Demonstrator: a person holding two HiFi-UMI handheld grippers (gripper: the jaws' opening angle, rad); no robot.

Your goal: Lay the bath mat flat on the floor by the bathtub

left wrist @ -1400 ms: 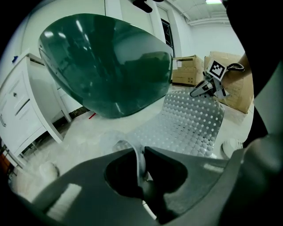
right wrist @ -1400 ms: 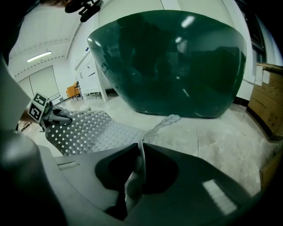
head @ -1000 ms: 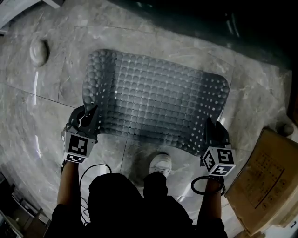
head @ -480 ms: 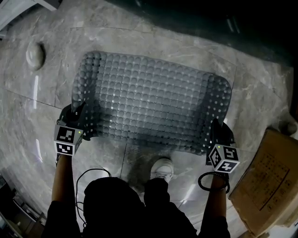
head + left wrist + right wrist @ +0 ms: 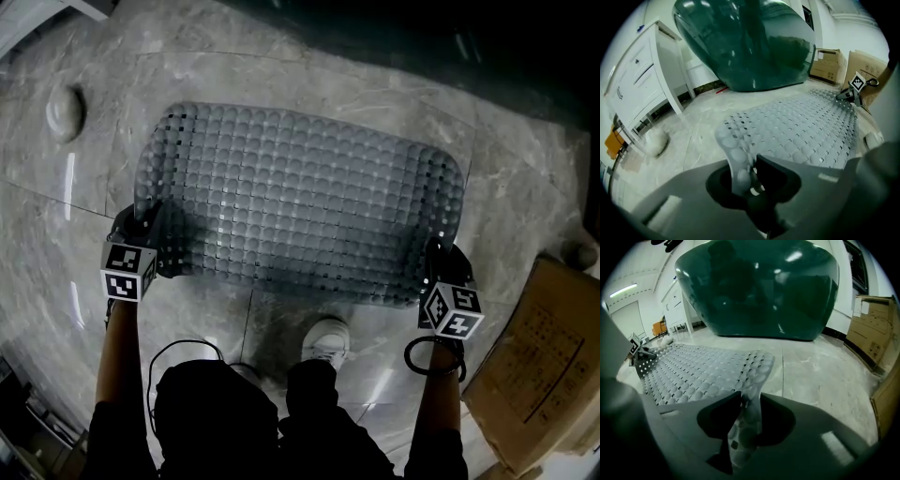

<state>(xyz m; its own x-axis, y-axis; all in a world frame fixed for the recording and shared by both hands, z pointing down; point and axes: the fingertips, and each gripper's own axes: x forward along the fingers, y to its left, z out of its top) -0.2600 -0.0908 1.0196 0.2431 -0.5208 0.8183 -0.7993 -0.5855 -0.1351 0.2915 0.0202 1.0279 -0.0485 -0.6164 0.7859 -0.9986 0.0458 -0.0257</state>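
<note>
I am holding the left gripper [image 5: 148,228] clamped on the near left corner of the mat [image 5: 300,202], which is lying spread on the floor [image 5: 309,80] beside the tub [image 5: 422,37], near corners curling up; the right gripper [image 5: 438,260] is pinching the near right corner

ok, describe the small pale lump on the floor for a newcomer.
Find the dark green bathtub, then the grey bath mat over the marble floor before it. Off the mat's far left corner, not touching it, sits a rounded off-white lump, plain where the mat is dimpled.
</note>
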